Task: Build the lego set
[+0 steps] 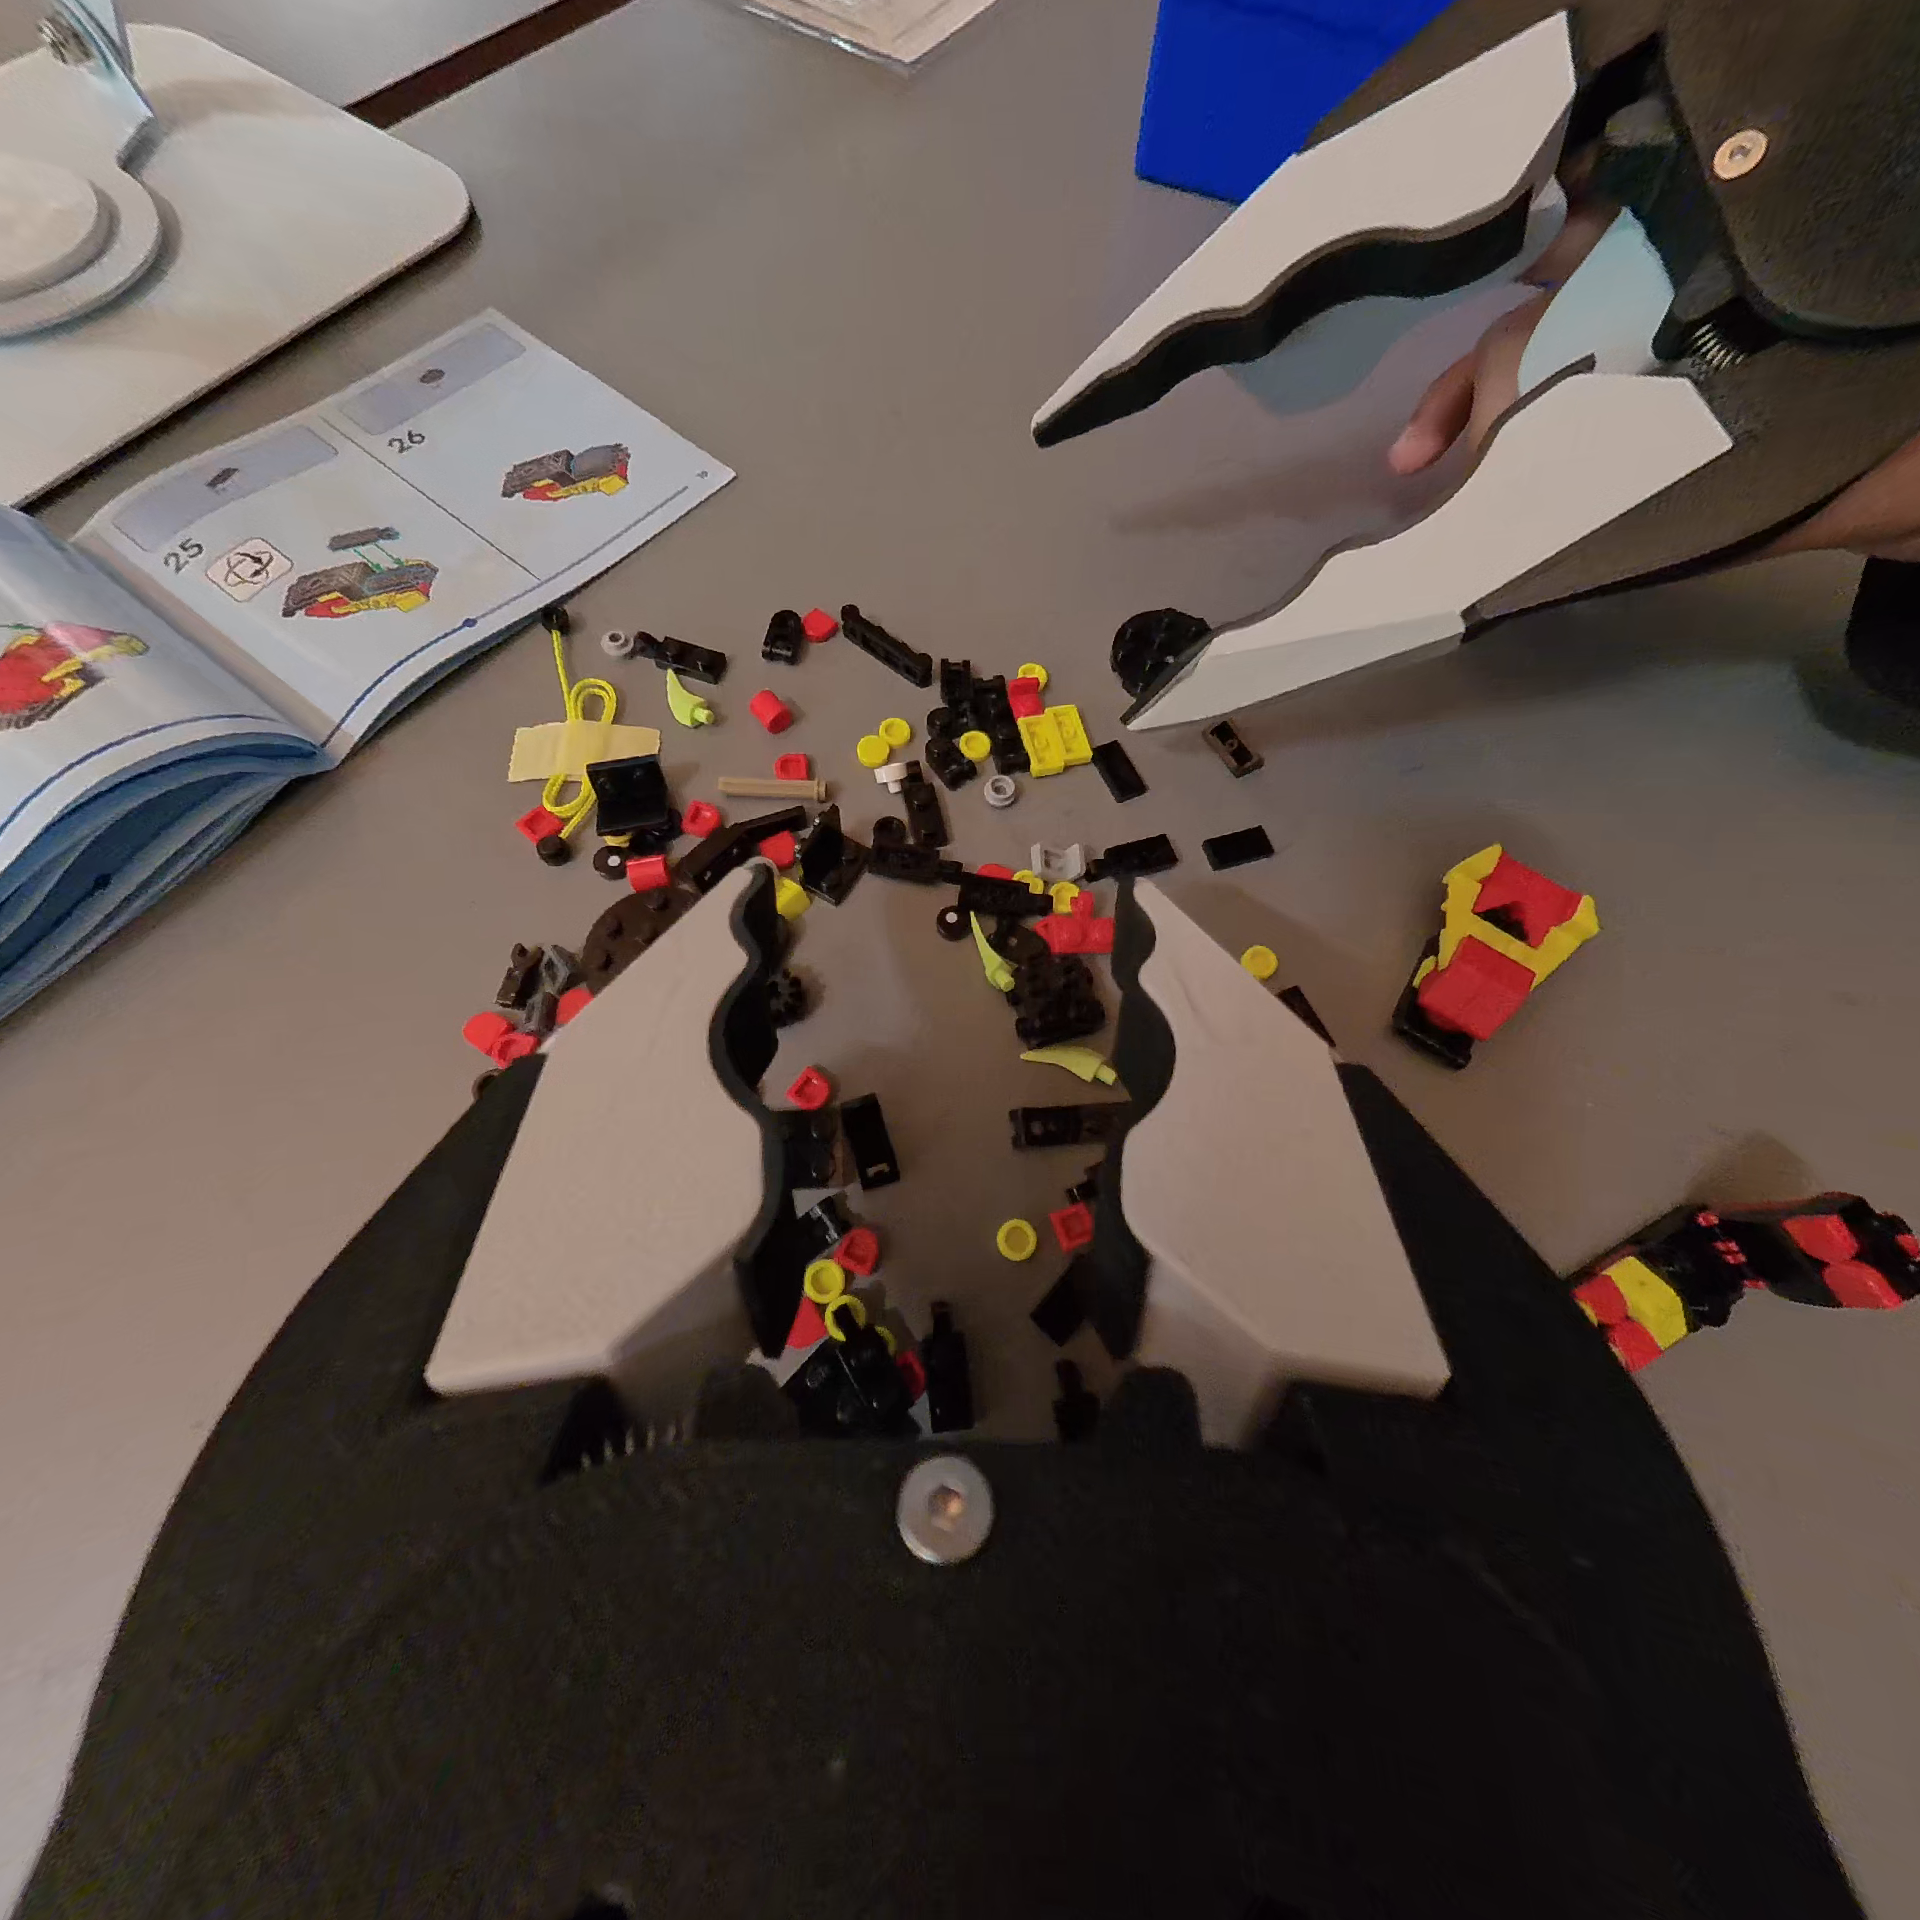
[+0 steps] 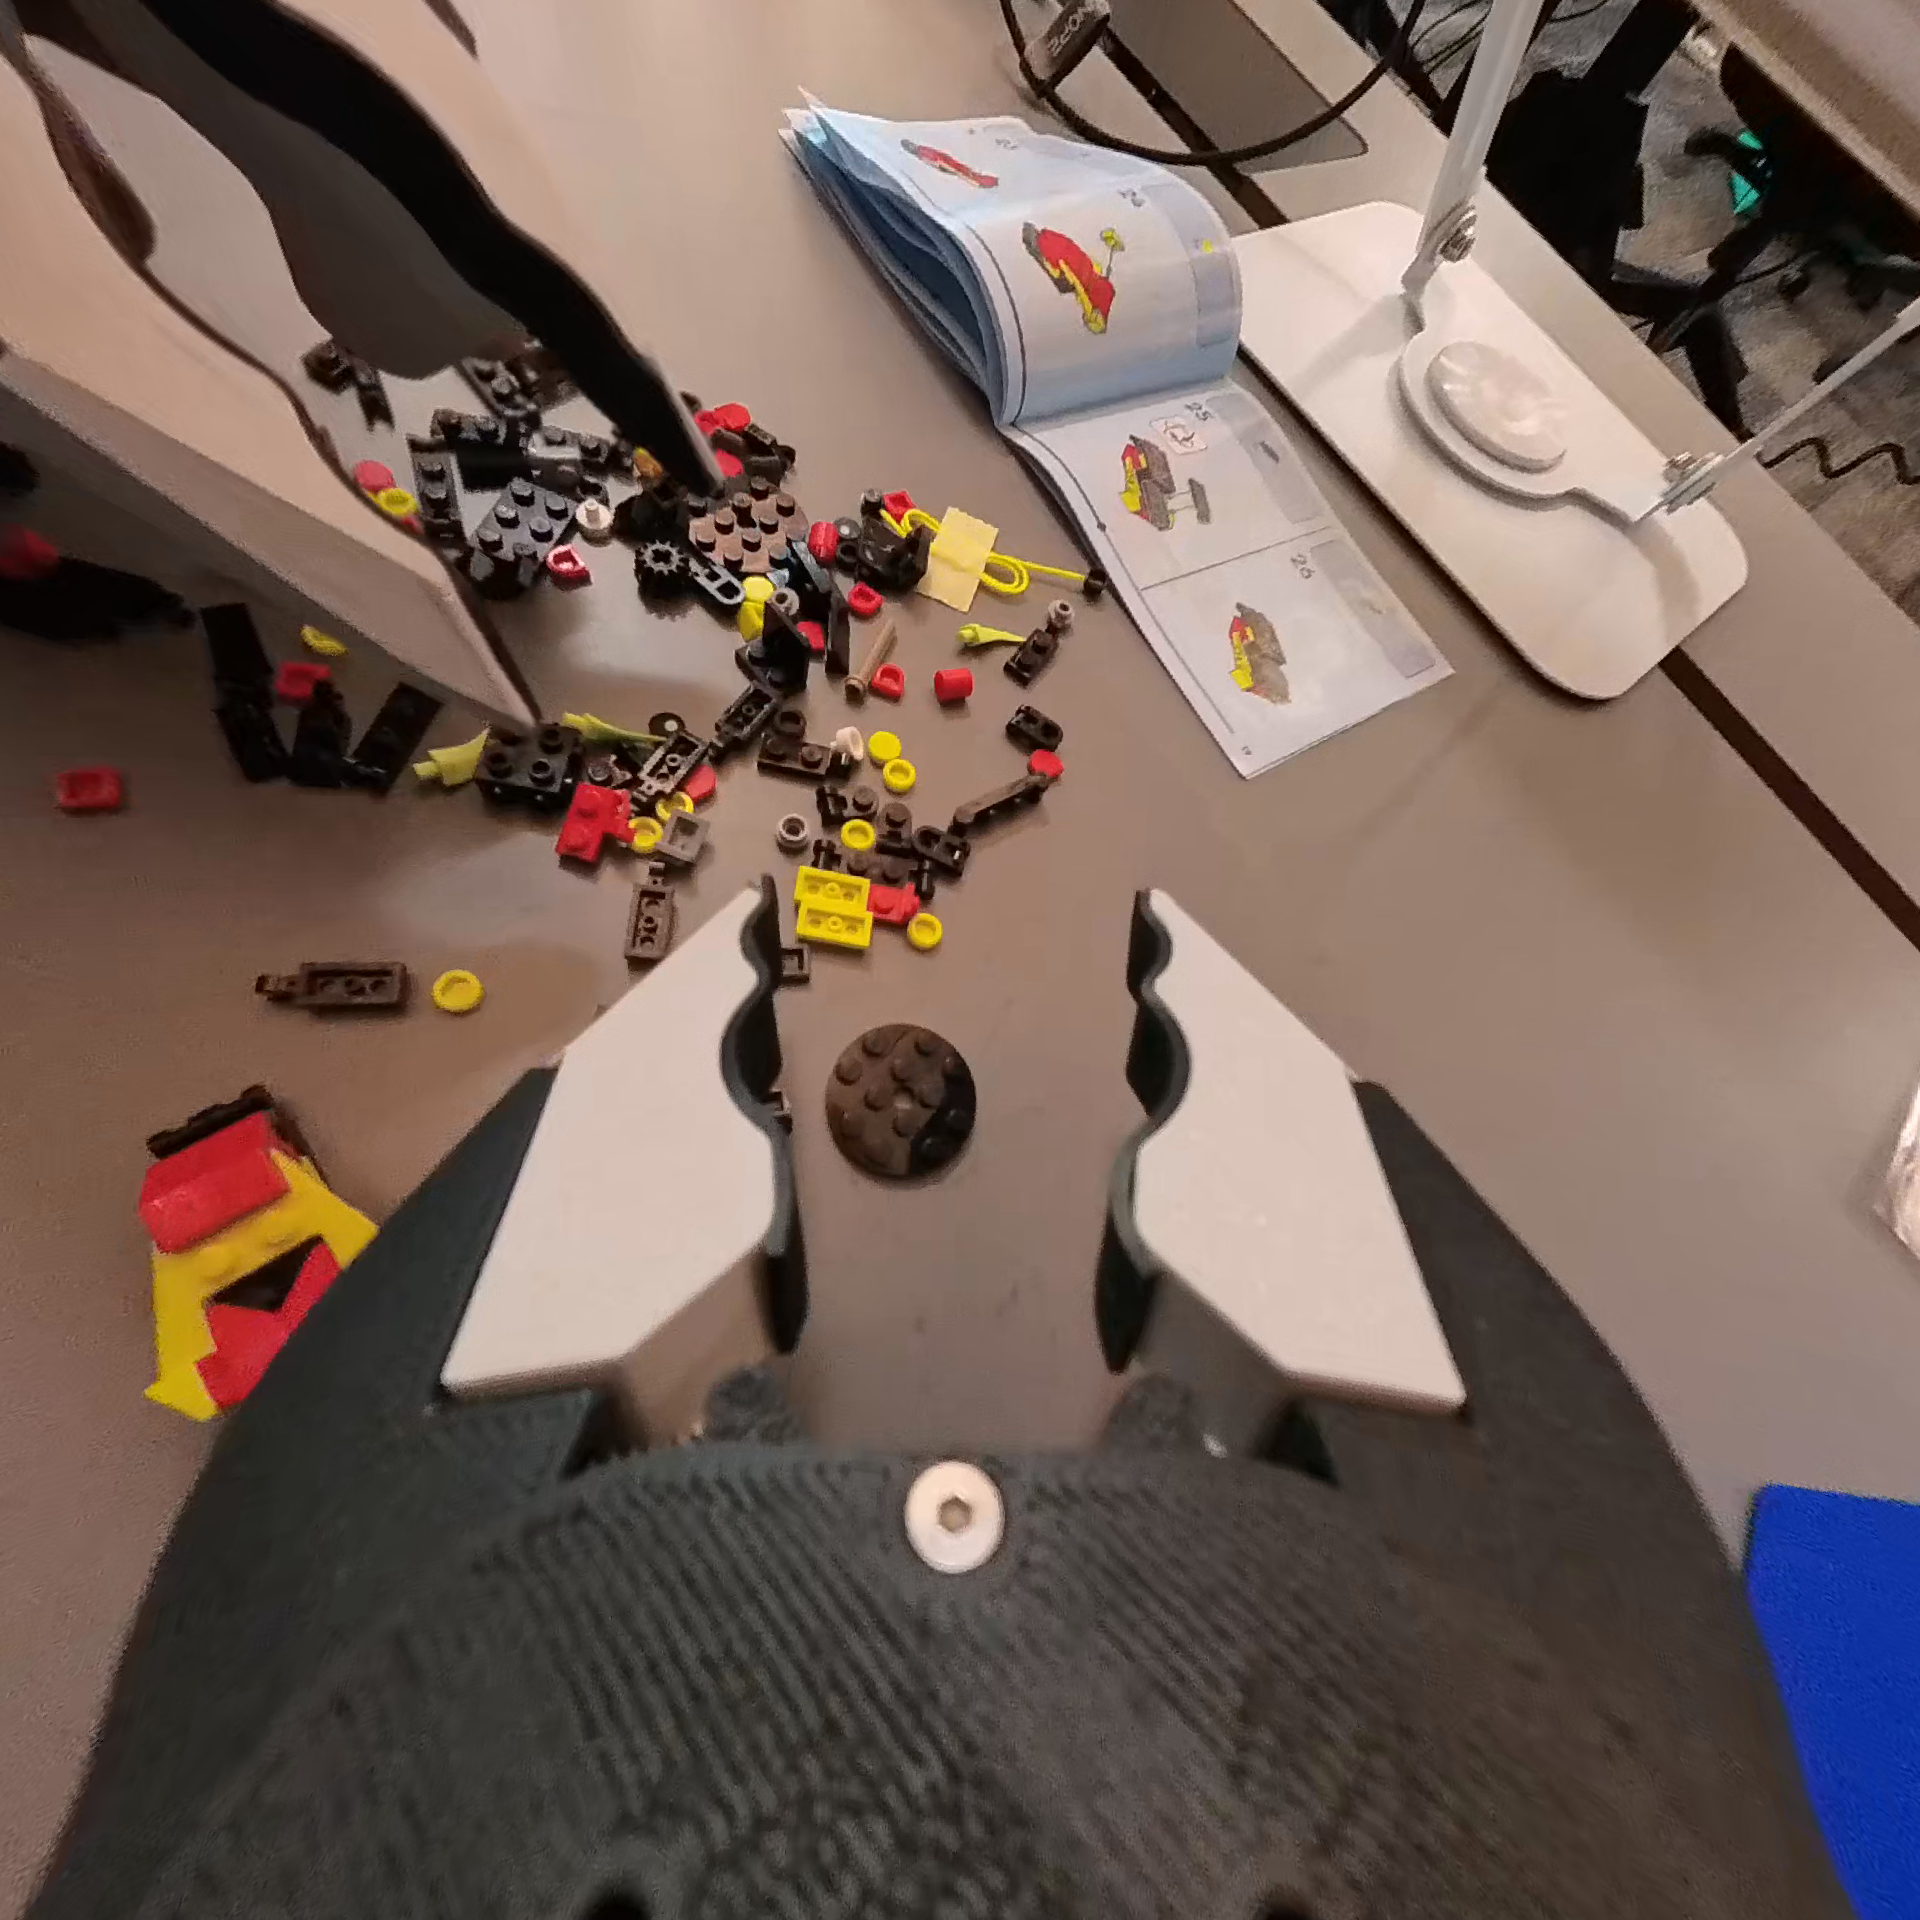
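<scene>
A pile of small black, red and yellow lego pieces (image 1: pixel 935 790) lies on the grey table (image 1: pixel 831 312). My left gripper (image 1: pixel 940 894) is open and empty, low over the pile. My right gripper (image 2: pixel 951 904) is open and empty, its fingers on either side of a round black studded plate (image 2: pixel 900 1101); it also shows in the left wrist view (image 1: pixel 1081 577) at the upper right. A red and yellow built part (image 1: pixel 1491 951) lies right of the pile, also in the right wrist view (image 2: pixel 244 1247). A black, red and yellow built part (image 1: pixel 1756 1273) lies further right.
An open instruction booklet (image 1: pixel 343 530) lies left of the pile, also in the right wrist view (image 2: pixel 1174 416). A white lamp base (image 1: pixel 208 229) stands behind it. A blue object (image 1: pixel 1236 94) sits at the far side. A person's fingers (image 1: pixel 1439 410) show behind the right gripper. The round black studded plate (image 2: pixel 900 1101) lies some 4 cm from my right tips, 9 cm from my left tips.
</scene>
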`<action>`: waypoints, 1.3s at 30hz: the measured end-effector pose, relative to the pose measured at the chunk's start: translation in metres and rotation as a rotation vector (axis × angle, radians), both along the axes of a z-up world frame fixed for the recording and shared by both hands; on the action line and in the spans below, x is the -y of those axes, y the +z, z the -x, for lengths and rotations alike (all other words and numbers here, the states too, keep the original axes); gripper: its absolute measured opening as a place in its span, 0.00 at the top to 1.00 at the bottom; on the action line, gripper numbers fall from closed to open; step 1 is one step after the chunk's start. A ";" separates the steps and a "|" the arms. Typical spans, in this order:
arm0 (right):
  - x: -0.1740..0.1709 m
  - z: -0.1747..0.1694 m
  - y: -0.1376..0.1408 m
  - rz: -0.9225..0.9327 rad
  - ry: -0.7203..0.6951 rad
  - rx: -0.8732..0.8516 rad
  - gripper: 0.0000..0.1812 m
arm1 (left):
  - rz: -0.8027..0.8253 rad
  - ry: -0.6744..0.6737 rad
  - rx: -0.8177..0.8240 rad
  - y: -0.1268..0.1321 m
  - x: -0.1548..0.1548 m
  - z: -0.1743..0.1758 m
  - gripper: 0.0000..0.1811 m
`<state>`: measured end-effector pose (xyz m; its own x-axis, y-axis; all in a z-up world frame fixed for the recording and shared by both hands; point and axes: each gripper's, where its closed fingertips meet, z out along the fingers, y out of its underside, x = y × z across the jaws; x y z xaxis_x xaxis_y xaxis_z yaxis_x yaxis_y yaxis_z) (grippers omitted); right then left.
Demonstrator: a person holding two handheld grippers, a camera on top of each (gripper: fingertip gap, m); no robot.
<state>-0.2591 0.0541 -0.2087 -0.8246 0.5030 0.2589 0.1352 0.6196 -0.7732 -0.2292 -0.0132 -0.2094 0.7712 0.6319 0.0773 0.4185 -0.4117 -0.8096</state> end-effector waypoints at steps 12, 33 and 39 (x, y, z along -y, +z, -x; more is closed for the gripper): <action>0.004 -0.005 -0.002 -0.036 0.037 -0.010 0.64 | -0.040 -0.016 0.017 0.002 -0.006 -0.007 0.68; 0.011 -0.049 0.088 0.425 0.320 -0.219 0.87 | -0.121 -0.075 0.000 0.018 0.012 -0.006 0.97; 0.013 -0.056 0.091 0.441 0.341 -0.205 0.99 | -0.189 -0.159 -0.030 0.032 -0.002 -0.020 1.00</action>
<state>-0.2029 0.0407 -0.1180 -0.9137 0.3150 0.2568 -0.1943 0.2164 -0.9568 -0.2094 -0.0108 -0.1773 0.8634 0.4793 0.1577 0.3349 -0.3106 -0.8896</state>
